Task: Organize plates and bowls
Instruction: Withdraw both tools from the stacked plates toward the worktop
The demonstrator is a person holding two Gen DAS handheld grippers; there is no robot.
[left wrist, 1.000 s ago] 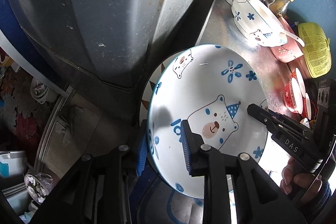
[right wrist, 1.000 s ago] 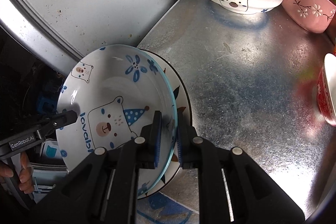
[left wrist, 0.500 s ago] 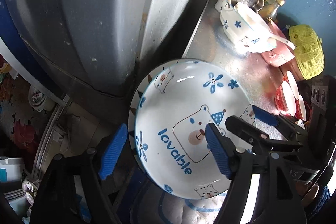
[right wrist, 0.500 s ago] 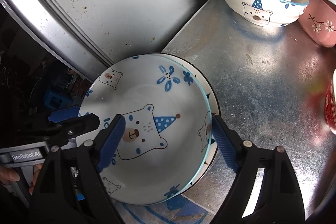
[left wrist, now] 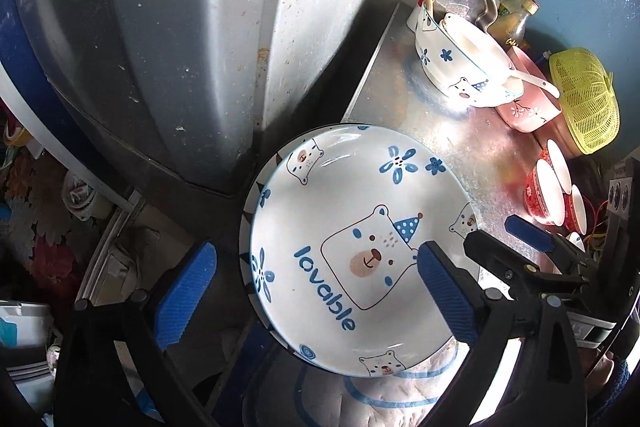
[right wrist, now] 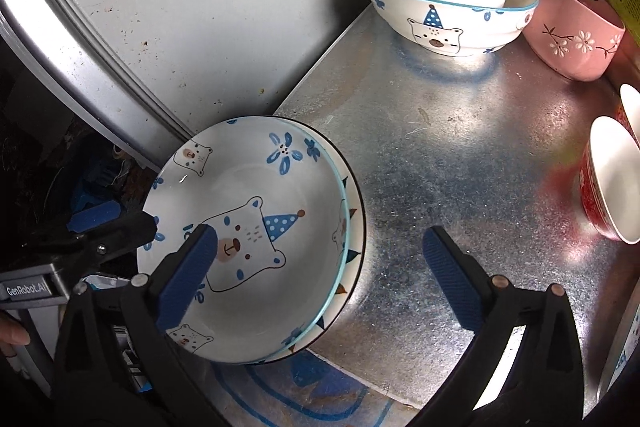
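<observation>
Two grippers framed the bear plate, which sat nested on a second plate at the counter's lower-left corner, overhanging the edge. Your right gripper hovered over its right rim; your left gripper straddled its left rim in the frame's lower middle, equally near. Both sets of jaws were opening wide, pressing on nothing.

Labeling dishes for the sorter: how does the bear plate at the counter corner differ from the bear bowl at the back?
The bear plate is wide and shallow; the bear bowl is deep with tall sides. The plate is empty and rests on another plate; the bowl holds white bowls, a spoon and chopsticks, and sits straight on the counter. The plate overhangs the counter's edge; the bowl does not. Both are white with blue bears and flowers.
</observation>
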